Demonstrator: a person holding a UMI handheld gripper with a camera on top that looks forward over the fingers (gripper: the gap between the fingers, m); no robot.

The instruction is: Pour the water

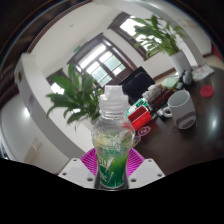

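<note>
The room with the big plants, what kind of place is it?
Probably an office or meeting room: a dark table with a white mug, leafy potted plants and big windows. The gripper holds a water bottle.

Bottle [112,140] standing upright between the gripper [111,167] fingers; cup [182,108] sitting beyond to the right on the table [165,140]; plant [75,95] standing behind-left.

Dark table [160,150] bears white mug [181,107].
</note>
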